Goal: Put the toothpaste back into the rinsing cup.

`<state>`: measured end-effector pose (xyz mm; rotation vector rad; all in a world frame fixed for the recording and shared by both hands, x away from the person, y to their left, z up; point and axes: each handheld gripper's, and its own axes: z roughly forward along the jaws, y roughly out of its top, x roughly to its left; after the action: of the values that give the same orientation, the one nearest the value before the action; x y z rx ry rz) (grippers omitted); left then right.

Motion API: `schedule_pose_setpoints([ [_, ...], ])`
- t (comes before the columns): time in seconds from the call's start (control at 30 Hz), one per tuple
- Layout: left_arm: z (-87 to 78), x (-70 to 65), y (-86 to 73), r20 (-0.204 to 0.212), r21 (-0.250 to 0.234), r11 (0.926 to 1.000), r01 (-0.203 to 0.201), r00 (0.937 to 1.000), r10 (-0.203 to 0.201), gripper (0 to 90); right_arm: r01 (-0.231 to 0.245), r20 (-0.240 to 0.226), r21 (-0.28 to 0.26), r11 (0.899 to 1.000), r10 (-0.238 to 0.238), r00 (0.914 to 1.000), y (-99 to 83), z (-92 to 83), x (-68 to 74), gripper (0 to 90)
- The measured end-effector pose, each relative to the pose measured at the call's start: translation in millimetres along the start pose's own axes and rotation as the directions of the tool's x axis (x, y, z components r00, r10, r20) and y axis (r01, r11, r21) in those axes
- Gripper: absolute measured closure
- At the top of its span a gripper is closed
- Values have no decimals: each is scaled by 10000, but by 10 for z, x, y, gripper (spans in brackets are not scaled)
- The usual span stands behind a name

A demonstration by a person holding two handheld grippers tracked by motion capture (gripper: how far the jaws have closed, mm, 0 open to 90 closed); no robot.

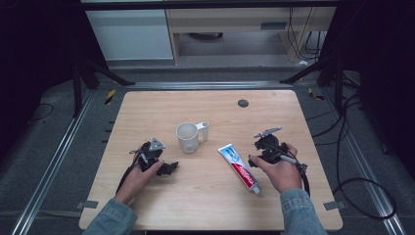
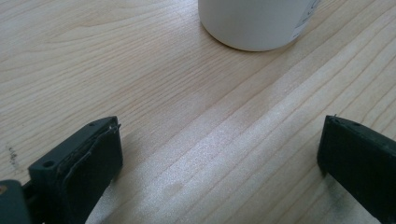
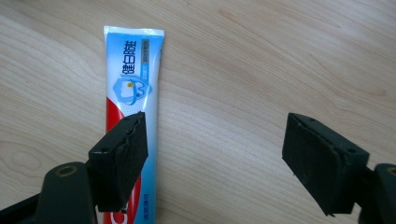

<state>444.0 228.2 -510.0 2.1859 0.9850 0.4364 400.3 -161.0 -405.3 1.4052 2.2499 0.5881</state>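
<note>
While the right gripper's (image 3: pixel 215 163) fingers (image 3: pixel 123 158) gape, the toothpaste tube (image 3: pixel 133 84) lies under one

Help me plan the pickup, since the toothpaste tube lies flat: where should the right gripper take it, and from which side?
Probably across the tube's flat mid-body, coming straight down from above. It lies flat on the table, so only its long edges offer opposing faces. The right gripper is open, with the tube under one jaw rather than between them.

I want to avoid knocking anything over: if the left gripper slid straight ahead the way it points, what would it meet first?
Probably the white cup: it stands ahead of the left gripper, slightly off centre, bare table between; depth is unclear.
</note>
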Motion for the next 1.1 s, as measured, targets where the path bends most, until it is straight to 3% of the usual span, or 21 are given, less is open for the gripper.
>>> schedule_pose_setpoints([
  [0.33,-2,8,-4,74,-38,10000,-36,10000,36,0,557,103,727,9958,-566,9983,194,-28,87,248],
  [0.57,-1,14,-2,87,-25,10000,-71,9999,71,0,686,37,995,9927,-693,9976,315,10,106,287],
  [0.67,-1,15,-2,88,-27,10000,-69,9999,70,0,810,-184,1170,9898,-794,9967,379,85,154,331],
  [1.1,6,22,5,91,-38,10000,-38,10000,39,0,1281,-880,1721,9767,-1143,9895,498,408,436,332],
])
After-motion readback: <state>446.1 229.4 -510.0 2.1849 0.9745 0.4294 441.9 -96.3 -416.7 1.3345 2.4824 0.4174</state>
